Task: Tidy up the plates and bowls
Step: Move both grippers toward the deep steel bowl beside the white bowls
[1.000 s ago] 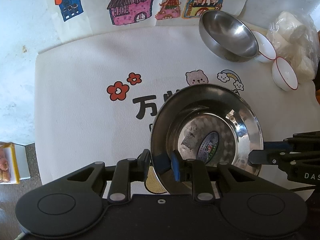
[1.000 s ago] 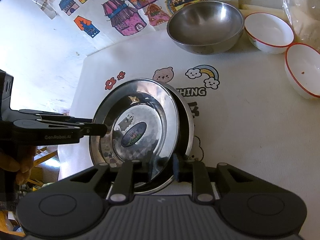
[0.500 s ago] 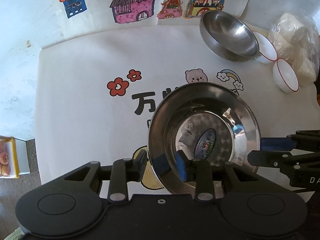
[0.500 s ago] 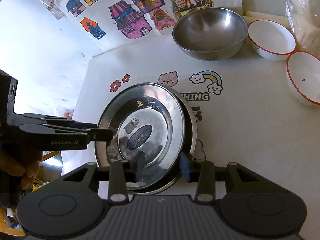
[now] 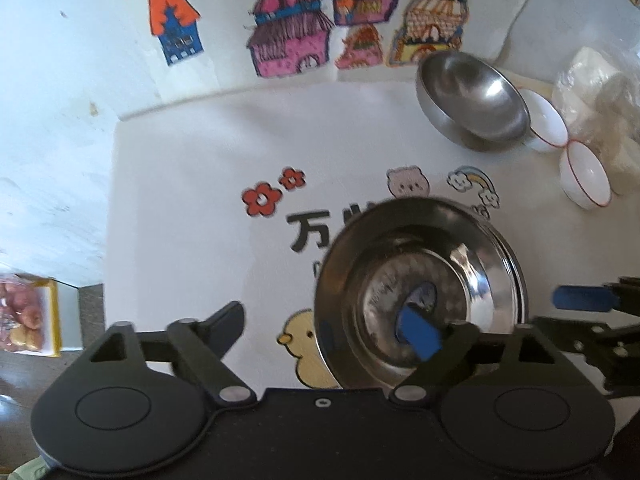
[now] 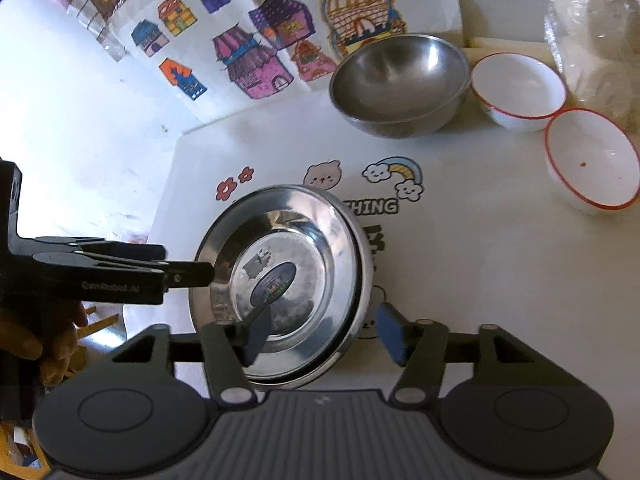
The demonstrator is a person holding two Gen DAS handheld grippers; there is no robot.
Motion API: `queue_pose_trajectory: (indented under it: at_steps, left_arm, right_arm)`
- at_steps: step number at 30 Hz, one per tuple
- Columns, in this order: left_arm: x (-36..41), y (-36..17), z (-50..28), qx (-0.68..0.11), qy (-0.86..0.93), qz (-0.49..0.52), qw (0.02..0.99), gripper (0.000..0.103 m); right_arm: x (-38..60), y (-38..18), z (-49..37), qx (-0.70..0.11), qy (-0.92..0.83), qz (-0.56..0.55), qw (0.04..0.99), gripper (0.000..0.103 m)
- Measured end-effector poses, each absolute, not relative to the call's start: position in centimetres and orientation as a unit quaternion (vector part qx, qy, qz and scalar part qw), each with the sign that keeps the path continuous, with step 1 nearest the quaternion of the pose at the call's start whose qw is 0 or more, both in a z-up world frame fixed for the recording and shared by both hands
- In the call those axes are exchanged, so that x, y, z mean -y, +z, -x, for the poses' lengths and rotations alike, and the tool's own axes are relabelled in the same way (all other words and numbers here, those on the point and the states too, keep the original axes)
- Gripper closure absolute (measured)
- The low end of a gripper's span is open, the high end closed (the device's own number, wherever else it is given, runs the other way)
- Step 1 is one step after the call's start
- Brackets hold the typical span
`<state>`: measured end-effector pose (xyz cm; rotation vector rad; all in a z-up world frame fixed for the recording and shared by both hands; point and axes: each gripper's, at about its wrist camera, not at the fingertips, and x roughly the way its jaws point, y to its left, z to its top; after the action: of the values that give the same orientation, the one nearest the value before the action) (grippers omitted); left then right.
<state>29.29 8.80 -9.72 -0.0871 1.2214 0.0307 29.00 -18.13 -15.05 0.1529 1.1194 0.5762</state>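
With both sets of jaws just opened, my left gripper [image 5: 324,328] and right gripper [image 6: 324,334] stand spread, pinching nothing. Stacked steel plates [image 6: 280,280] rest on the printed mat [image 5: 192,184], their rim between each pair of fingers.

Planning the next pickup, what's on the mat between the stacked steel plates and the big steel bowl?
Only bare printed mat between the steel plates and steel bowl; the right wrist view shows it.
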Motion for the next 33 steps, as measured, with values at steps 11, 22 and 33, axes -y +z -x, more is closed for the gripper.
queue_pose_trajectory:
  at_steps: [11,22,33]
  left_arm:
    - [-7.5,-9.1,-33.5,-0.565,0.010,0.023,0.825,0.003]
    - [-5.5,-9.5,-42.4,-0.549,-0.050,0.056,0.832,0.001]
    - [-3.8,-11.8,-47.9,-0.549,-0.052,0.067,0.831,0.001]
  right_arm:
    - [22.6,-15.2,-29.3,-0.510,0.221,-0.146,0.819,0.000]
    - [24.5,-16.5,-32.3,-0.487,0.148,-0.250,0.824,0.000]
    - [23.3,-17.5,-37.0,-0.463,0.089,-0.317,0.823,0.005]
